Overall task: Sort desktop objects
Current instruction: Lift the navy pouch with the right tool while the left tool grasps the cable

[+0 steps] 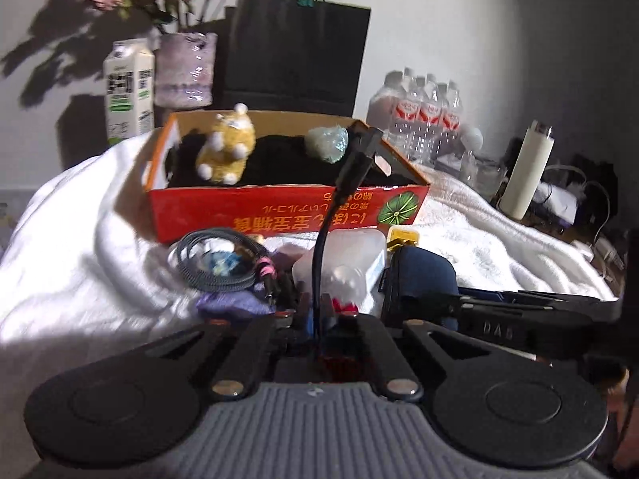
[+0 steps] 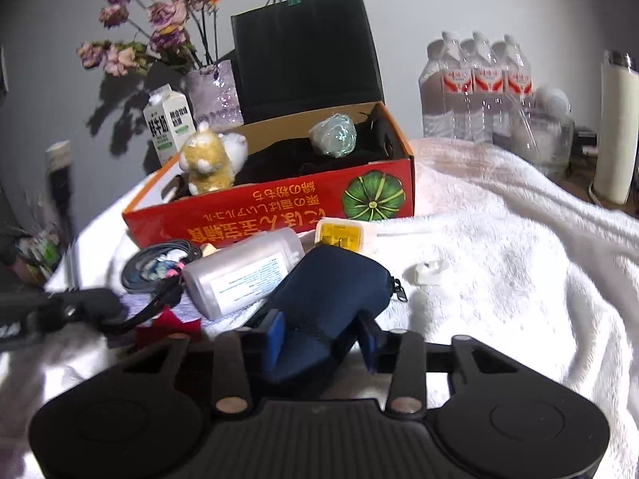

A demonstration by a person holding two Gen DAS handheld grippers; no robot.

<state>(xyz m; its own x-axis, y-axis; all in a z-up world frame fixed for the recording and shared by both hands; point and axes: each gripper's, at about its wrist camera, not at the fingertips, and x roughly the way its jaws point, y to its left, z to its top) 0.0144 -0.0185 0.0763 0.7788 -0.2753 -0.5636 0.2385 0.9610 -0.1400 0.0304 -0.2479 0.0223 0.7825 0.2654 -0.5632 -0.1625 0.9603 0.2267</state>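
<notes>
My left gripper (image 1: 315, 313) is shut on a black cable (image 1: 319, 263) that rises from between its fingers to a plug end (image 1: 361, 147) in front of the orange box (image 1: 279, 215). In the right wrist view the same cable (image 2: 135, 319) curves out of the left gripper (image 2: 86, 305). My right gripper (image 2: 322, 337) has its blue pads (image 2: 275, 335) pressed on both sides of a navy zip pouch (image 2: 331, 287), which lies on the white towel (image 2: 499, 259). The pouch (image 1: 423, 271) and the right gripper (image 1: 403, 299) on it also show in the left wrist view.
The orange box (image 2: 279, 207) holds a yellow plush toy (image 2: 207, 159), a green wrapped ball (image 2: 333, 135) and black cloth. In front lie a coiled grey cable (image 2: 147, 267), a clear container (image 2: 239, 275), a yellow plug (image 2: 339, 235) and a white clip (image 2: 429, 271). Water bottles (image 2: 479, 88) stand behind.
</notes>
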